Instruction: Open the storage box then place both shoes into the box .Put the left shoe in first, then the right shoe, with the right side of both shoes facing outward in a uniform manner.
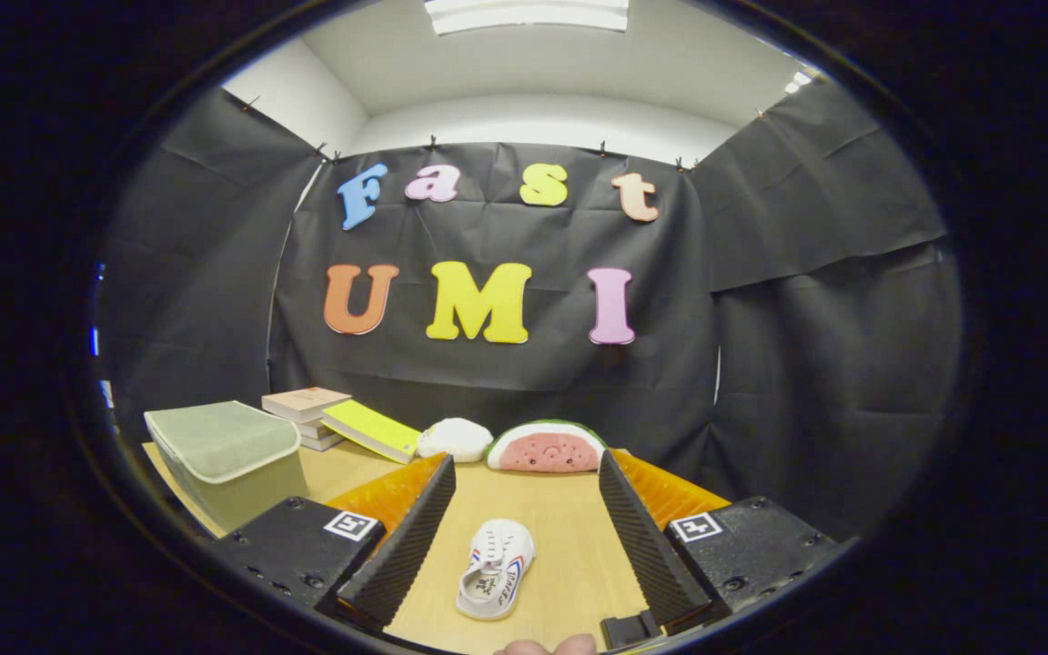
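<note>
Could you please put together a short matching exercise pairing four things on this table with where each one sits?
Things:
1. white shoe
2. storage box
3. watermelon slice
4. yellow book

Places:
A. leaning against the stack of books
B. on the table between the open gripper fingers
C. closed, beside the left finger, at the table's near left edge
D. beyond the fingers, by the booth wall, next to a white rounded object

Pairs: 1-B, 2-C, 3-D, 4-A
</note>
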Demonstrator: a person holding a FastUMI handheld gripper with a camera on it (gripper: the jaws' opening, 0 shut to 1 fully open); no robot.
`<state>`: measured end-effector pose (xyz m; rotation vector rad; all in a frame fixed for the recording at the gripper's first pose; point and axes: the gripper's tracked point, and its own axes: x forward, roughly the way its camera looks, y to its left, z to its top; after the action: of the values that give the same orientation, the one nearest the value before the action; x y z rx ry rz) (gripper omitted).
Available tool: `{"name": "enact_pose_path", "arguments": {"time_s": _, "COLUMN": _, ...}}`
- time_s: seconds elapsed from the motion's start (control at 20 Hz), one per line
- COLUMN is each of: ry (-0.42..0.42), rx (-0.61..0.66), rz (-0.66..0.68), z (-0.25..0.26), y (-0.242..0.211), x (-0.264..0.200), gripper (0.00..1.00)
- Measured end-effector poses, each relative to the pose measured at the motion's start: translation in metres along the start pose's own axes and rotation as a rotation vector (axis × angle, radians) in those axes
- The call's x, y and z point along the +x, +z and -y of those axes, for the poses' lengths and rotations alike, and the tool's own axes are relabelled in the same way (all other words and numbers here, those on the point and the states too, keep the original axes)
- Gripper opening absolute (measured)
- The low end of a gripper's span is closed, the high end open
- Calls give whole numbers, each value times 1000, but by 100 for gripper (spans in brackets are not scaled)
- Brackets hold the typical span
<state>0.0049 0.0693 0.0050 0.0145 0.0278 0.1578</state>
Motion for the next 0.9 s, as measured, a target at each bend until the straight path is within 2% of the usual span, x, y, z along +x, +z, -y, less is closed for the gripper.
{"name": "enact_pose_path", "arguments": {"time_s": 0.35, "ry": 193, "rx": 61, "rz": -1, "z": -59, "y": 3, "x": 14, "gripper": 100}}
{"name": "enact_pose_path", "arguments": {"time_s": 0.6, "ry": 411, "rx": 108, "rz": -13, "z": -130, "y": 3, "x": 21, "gripper": 100}}
{"name": "enact_pose_path", "arguments": {"time_s": 0.75, "ry": 512, "rx": 115, "rz": -35, "z": -174, "y": -3, "x": 28, "gripper": 100}}
{"name": "enact_pose_path", "arguments": {"time_s": 0.9, "ry": 663, "rx": 167, "rz": -97, "z": -229, "y": -18, "x": 29, "gripper": 100}}
